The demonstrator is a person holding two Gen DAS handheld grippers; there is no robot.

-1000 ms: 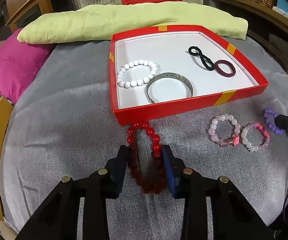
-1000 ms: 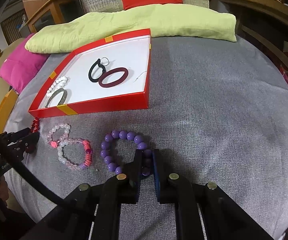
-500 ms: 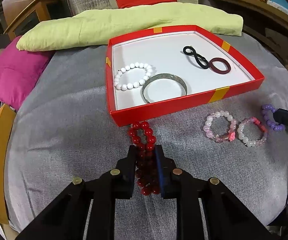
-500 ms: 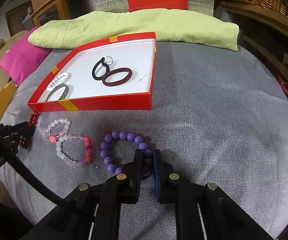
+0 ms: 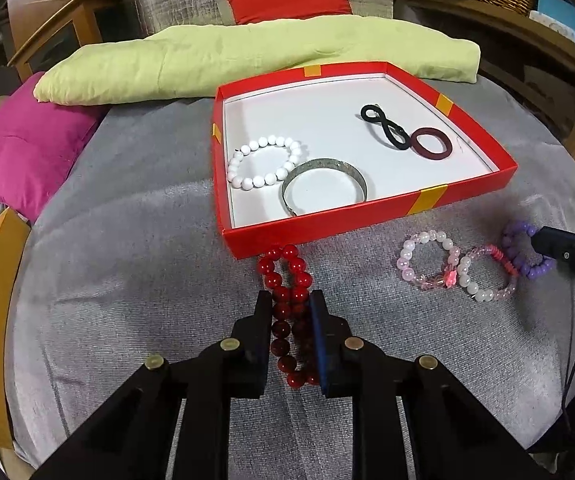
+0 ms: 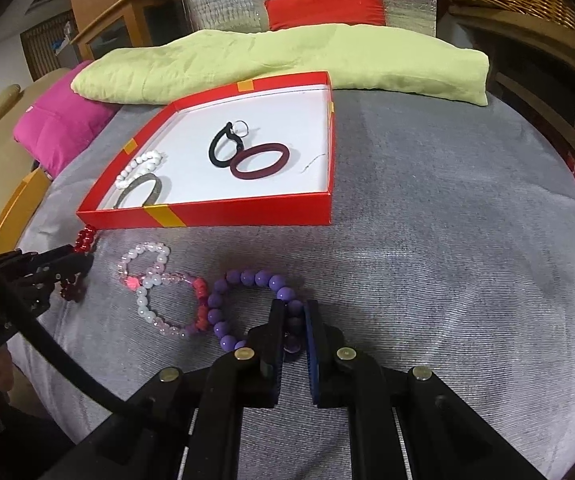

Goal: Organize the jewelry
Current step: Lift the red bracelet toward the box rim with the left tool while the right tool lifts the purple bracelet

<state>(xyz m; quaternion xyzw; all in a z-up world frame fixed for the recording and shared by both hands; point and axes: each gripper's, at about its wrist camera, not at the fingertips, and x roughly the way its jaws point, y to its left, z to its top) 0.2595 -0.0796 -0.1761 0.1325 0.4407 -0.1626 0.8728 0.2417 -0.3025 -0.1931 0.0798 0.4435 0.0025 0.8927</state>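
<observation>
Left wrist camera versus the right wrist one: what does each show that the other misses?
Only the left wrist view shows the red bead bracelet squeezed full-length between the left gripper fingers.

Only the right wrist view shows the right gripper pinching one side of the purple bead bracelet, and a small metal ring on the black hair tie.

Both show the red box, white bead bracelet, metal bangle and maroon hair tie.

red bead bracelet [image 5: 289, 312] squeezed flat | purple bead bracelet [image 6: 247, 304] pinched

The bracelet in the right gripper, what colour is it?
Purple, seen best in the right wrist view.
</observation>
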